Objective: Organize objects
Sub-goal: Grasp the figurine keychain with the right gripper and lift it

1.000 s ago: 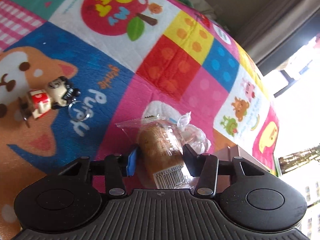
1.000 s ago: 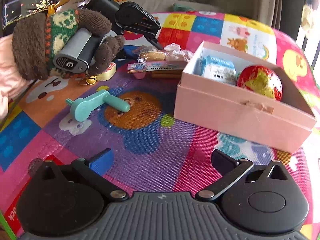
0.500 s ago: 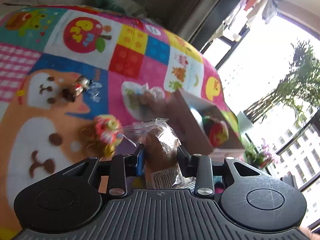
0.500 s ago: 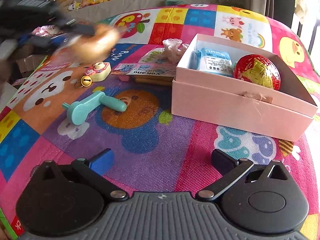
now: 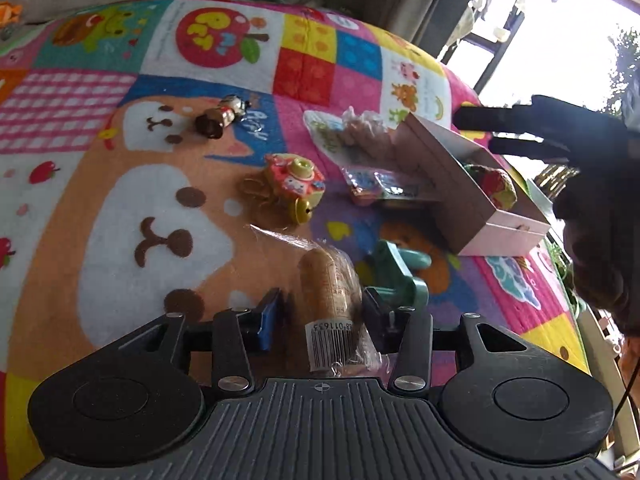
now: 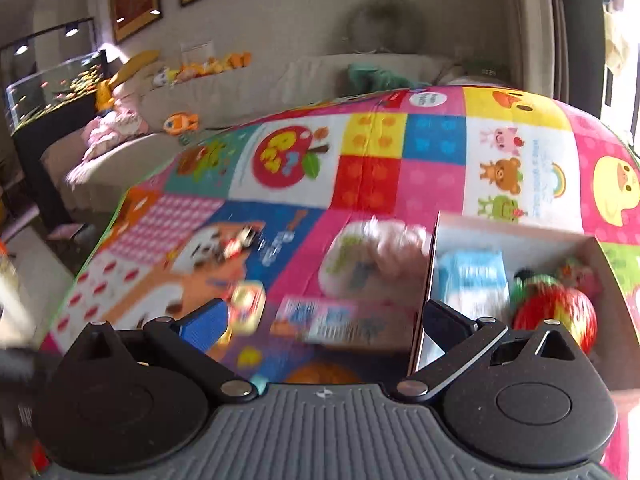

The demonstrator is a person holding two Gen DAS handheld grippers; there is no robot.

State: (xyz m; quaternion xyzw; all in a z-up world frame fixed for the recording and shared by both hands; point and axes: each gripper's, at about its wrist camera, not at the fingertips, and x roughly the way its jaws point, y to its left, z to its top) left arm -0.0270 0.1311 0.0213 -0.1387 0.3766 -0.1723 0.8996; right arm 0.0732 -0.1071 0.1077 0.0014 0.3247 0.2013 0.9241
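A bright patchwork play mat (image 5: 168,80) fills the scene, its cartoon squares strewn with small things waiting to be sorted. At its right side stands the open pink box (image 5: 448,184), already holding a red woven ball (image 5: 496,184) and a blue-and-white packet (image 6: 476,276). The right gripper (image 6: 320,320), jaws wide and empty, hovers at the box's near wall, one finger in front of its rim; in the left wrist view it juts in as a dark shape above the box. The left gripper (image 5: 320,312) carries the wrapped bread roll (image 5: 328,300) above the mat; its jaws have just been opening a little, yet the roll sits between the pads, apparently in their grip. The step in hand looks like delivery to the box: best to keep the squeeze light on the soft bread, lift clear of the box's wall, and release only once over a bare patch inside. In the way lie a teal hand crank (image 5: 400,276) just beyond the fingers, flat snack packets (image 5: 380,184) against the box's side, a pink toy camera (image 5: 294,180), and, well apart, a small figure keychain (image 5: 222,120). The right gripper crowds the box's opening and may need to withdraw.
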